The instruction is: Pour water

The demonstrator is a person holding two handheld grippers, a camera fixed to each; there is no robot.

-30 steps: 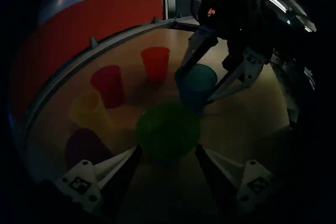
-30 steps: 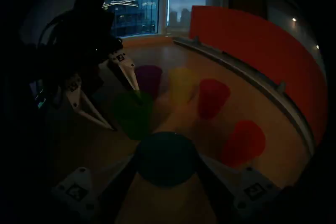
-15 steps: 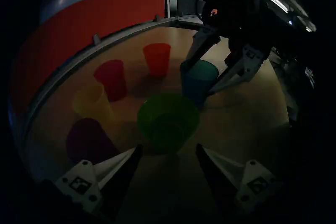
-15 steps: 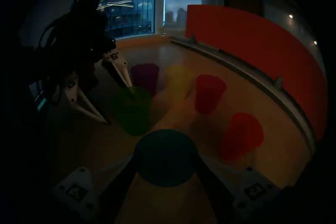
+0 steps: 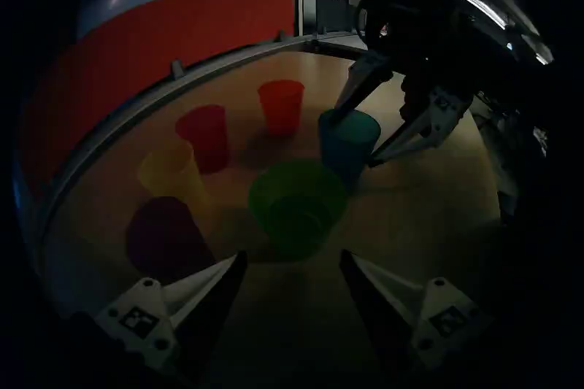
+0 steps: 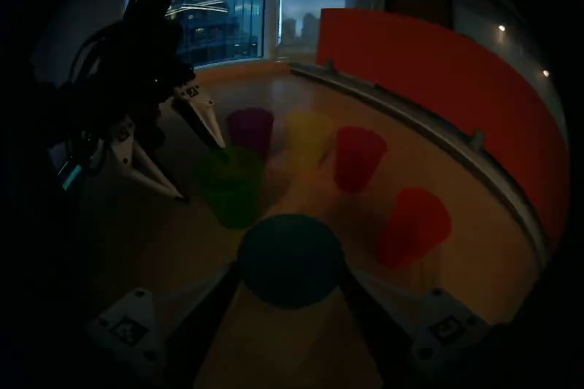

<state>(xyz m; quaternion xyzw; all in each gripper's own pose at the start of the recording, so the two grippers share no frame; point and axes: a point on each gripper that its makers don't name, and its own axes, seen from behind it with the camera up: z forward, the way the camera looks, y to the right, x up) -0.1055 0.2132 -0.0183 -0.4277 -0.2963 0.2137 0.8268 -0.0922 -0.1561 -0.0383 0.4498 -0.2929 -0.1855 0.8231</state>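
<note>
— Six cups stand on the wooden table (image 5: pixel 416 206), by my count: a purple cup (image 5: pixel 162 232), a yellow cup (image 5: pixel 169 174), a dark red cup (image 5: pixel 204 133), an orange-red cup (image 5: pixel 281 103), a green cup (image 5: pixel 296 195) and a teal cup (image 5: pixel 349 142).

— How are your grippers set?

— My left gripper (image 5: pixel 291 255) is spread wide and grips nothing. The green cup stands upright just ahead of its fingertips, not between them.

— And the other?

— My right gripper (image 6: pixel 290 271) pinches the teal cup, one finger on each side. In the left gripper view that cup sits just beside the green one, a little farther off, and looks upright. I cannot tell whether its base touches the table.

— The remaining four?

— They curve in an arc on the green cup's other side, along the red panel (image 5: pixel 146 46) that backs the table edge. The light is too dim for me to tell what any cup contains. In the right gripper view, tall windows (image 6: pixel 219 9) rise behind my left gripper.
</note>
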